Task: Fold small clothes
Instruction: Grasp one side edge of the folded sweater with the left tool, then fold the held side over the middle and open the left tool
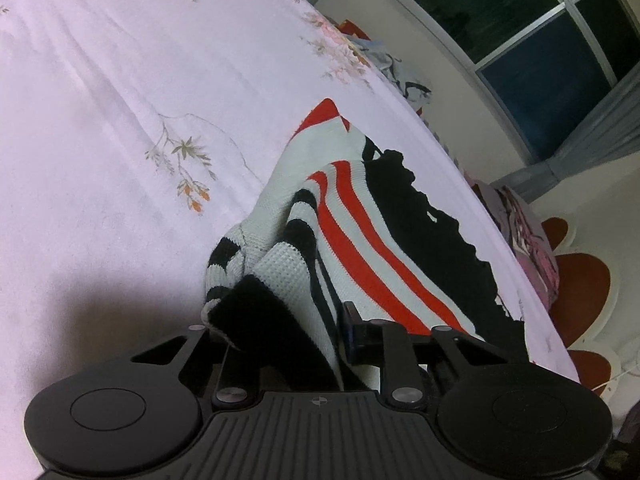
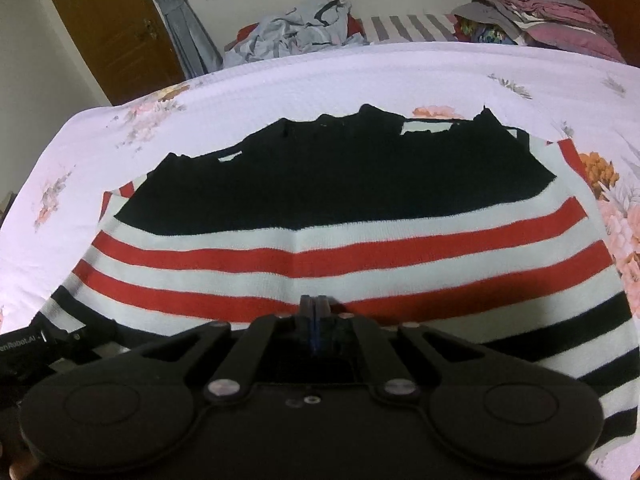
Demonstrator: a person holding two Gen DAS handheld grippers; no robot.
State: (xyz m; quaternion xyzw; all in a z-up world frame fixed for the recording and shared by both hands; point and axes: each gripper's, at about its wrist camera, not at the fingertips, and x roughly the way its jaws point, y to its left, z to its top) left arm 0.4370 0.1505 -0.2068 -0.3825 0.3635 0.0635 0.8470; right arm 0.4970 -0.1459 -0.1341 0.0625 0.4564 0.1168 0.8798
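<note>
Indoor artificial light is doing all the work; the window (image 1: 532, 40) is showing black, so nothing is coming in from outside; the pale bedsheet (image 1: 120, 100) is reading bright with a pink-lilac cast, nearly washing out; the left gripper (image 1: 280, 344) is throwing a soft dark shadow onto the sheet at lower left; the sweater (image 2: 320, 184) black panel is crushing to flat black, no knit detail; both views are looking soft and noisy with compression smear; fisheye is bending the bed edge and window frame hard; corners are vignetting dark; the gripper bodies up close are sitting slightly out of focus.
</note>
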